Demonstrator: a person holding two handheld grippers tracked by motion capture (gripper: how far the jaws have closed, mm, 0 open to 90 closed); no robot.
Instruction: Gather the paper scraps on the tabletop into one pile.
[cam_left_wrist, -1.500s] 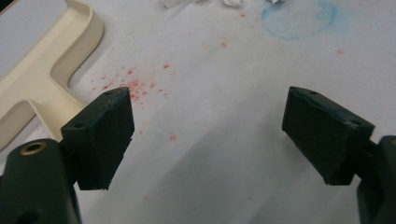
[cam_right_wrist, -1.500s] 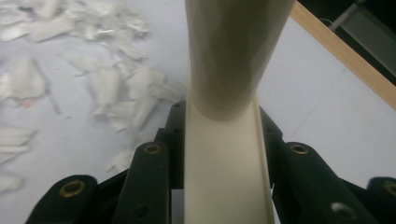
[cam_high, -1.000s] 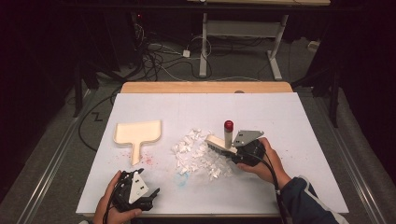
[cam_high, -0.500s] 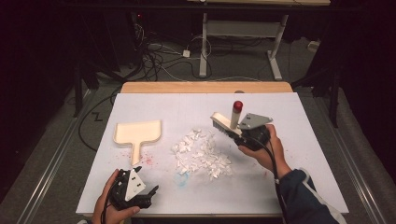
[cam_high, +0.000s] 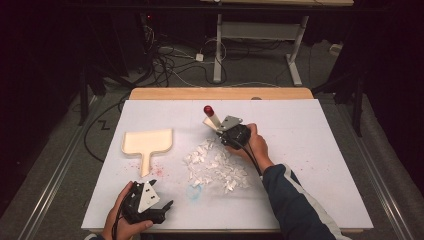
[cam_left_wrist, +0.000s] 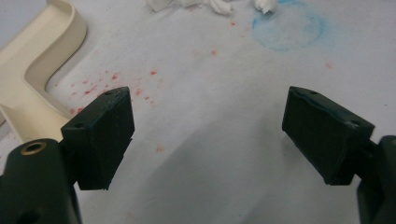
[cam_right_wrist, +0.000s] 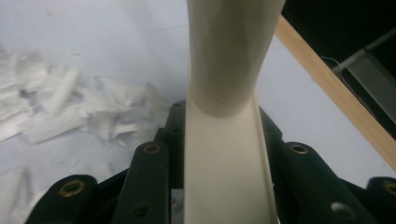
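Observation:
My right gripper (cam_high: 222, 131) is shut on a cream tool with a red tip (cam_high: 209, 116), just beyond the far edge of a pile of white paper scraps (cam_high: 215, 167). In the right gripper view the tool's cream handle (cam_right_wrist: 224, 154) runs up between the jaws, with scraps (cam_right_wrist: 56, 112) to its left. A cream dustpan (cam_high: 147, 141) lies flat left of the pile, handle toward the person. Near the table's front edge my left gripper (cam_high: 165, 207) rests open in a hand. Its jaws (cam_left_wrist: 208, 121) stand wide over bare table, beside the dustpan handle (cam_left_wrist: 32, 88).
The white table top (cam_high: 320, 150) carries a blue smudge (cam_left_wrist: 289, 28) and red specks (cam_left_wrist: 116, 79) in front of the pile. A wooden strip (cam_high: 220, 93) borders the far edge. Cables and a desk frame (cam_high: 220, 50) stand on the dark floor beyond.
The right gripper has carried the tool from the pile's right side to its far side, leftward and away from the person. The left gripper has stayed in place.

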